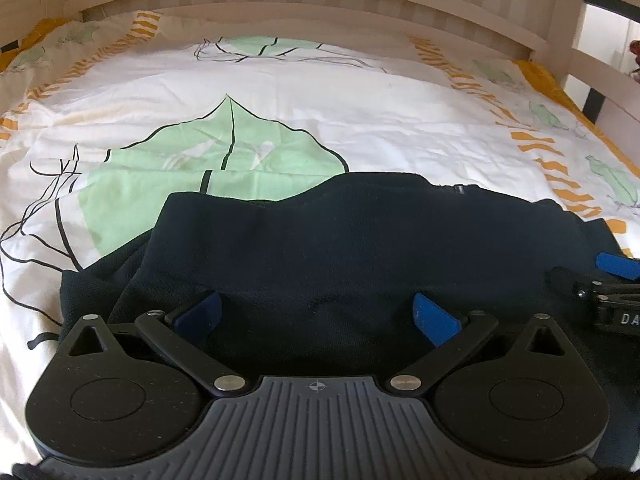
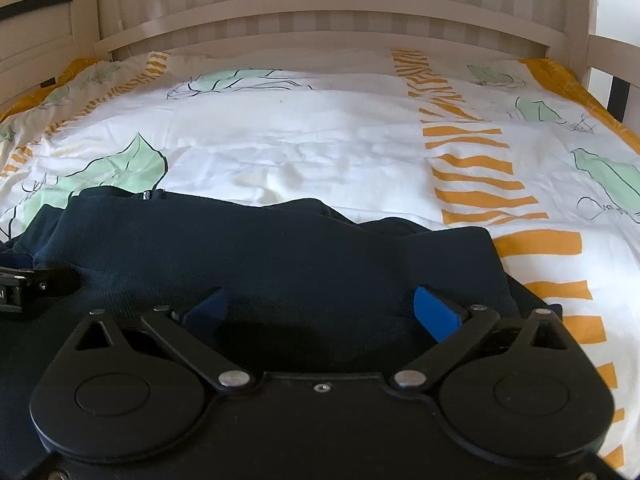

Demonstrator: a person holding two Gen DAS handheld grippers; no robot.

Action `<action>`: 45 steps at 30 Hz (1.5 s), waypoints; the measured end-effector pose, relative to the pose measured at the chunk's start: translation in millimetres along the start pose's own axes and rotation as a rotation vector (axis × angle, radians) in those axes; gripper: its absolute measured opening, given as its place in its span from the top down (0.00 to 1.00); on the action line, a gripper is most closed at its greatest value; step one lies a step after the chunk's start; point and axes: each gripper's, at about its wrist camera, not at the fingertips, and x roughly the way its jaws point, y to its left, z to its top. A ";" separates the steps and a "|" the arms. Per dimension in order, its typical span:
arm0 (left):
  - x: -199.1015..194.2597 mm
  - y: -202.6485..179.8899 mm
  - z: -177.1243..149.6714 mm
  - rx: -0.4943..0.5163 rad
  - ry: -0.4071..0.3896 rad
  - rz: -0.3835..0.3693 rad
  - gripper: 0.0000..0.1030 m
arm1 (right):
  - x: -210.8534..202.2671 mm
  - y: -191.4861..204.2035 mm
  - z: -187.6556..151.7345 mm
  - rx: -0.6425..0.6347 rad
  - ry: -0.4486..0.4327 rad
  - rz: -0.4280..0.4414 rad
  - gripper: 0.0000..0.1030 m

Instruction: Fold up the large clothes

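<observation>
A dark navy garment [image 1: 340, 248] lies partly folded on the bed, its folded top edge running across the middle of both views; it also shows in the right wrist view [image 2: 280, 252]. My left gripper [image 1: 316, 312] is open, its blue-padded fingers spread wide just above the cloth near its left part. My right gripper [image 2: 320, 308] is open too, over the garment's right part, close to its right corner. Part of the right gripper [image 1: 612, 280] shows at the right edge of the left wrist view, and part of the left gripper [image 2: 32, 284] at the left edge of the right wrist view.
The garment lies on a white bedsheet [image 1: 320, 92] with green leaf prints and orange stripes, which also shows in the right wrist view [image 2: 320, 140]. A cream wooden slatted headboard [image 1: 312, 4] bounds the far side. A side rail [image 1: 592, 60] stands at the right.
</observation>
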 end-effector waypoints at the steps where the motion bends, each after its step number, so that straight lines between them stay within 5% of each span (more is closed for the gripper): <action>1: -3.3 0.7 -0.2 0.002 0.006 -0.004 0.00 | -0.3 -0.7 0.0 0.000 0.006 0.001 0.02; 11: -70.7 41.5 -47.0 -0.044 -0.032 -0.069 0.00 | -68.0 -31.8 -35.4 0.049 -0.005 0.055 0.01; 18: -102.2 64.6 -70.3 -0.073 -0.016 -0.070 0.00 | -113.0 -80.6 -71.8 0.189 0.055 0.010 0.01; 21: -100.4 78.7 -77.8 -0.150 0.046 -0.088 0.00 | -119.4 -105.5 -83.5 0.317 0.055 0.063 0.01; 25: -97.1 98.4 -84.9 -0.277 0.043 -0.143 0.00 | -116.1 -117.7 -79.7 0.413 0.055 0.147 0.00; 34: -61.7 105.2 -53.8 -0.308 0.057 -0.248 0.00 | -85.5 -127.1 -75.5 0.529 0.050 0.379 0.00; 45: -28.5 87.9 -29.2 -0.280 0.073 -0.254 0.01 | -56.1 -117.7 -62.5 0.503 0.024 0.461 0.00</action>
